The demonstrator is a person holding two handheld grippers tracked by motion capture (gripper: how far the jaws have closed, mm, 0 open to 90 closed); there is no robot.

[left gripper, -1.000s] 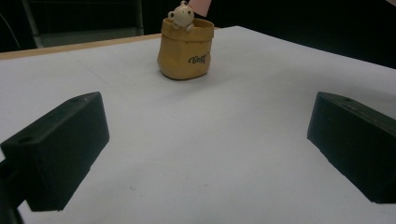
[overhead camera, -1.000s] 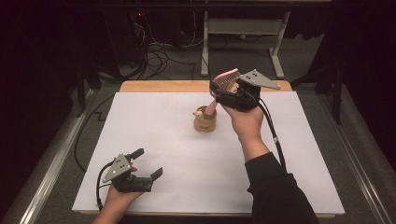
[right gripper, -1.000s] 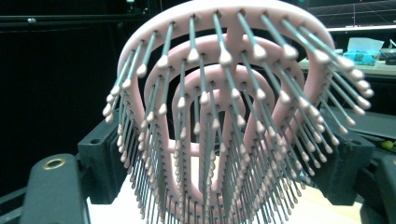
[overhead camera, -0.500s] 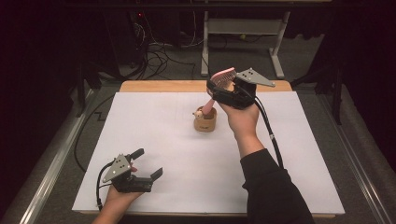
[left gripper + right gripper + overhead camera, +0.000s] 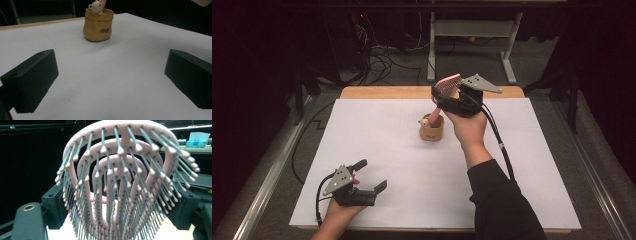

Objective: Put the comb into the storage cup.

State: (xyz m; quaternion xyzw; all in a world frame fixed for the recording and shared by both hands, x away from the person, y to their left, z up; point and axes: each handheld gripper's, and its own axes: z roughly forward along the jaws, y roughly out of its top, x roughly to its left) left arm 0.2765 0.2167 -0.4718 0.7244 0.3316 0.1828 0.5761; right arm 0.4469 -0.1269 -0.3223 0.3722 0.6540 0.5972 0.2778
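The right gripper [image 5: 451, 98] is raised above the far half of the white table [image 5: 377, 140], and its fingers are closed on the head of a pink hairbrush [image 5: 446, 86], one finger on each side of it. The brush hangs down and to the left from the fingers, and its handle end reaches into a small tan pot [image 5: 432, 129] that stands on the table just below and to the left of them. A little pale bear figure [image 5: 424, 121] sits on the rim of that pot, on the side away from the right fingers. In the right gripper view the hairbrush [image 5: 117, 177] stands close before the camera: looped pink ribs carry rows of grey pins with pale round tips, and the black fingers [image 5: 53, 205] flank it left and right, tight against its sides. The left gripper [image 5: 371, 176] rests low at the near edge of the table, held in the person's left hand [image 5: 339, 217], well apart from the pot and the brush. Its fingers [image 5: 32, 80] are spread wide with nothing between them, over bare white table. In the left gripper view the tan pot [image 5: 98, 25] stands far ahead of those fingers, slightly left of the middle of the gap, with dark lettering on its front and the bear figure [image 5: 95, 6] peering over its rim.
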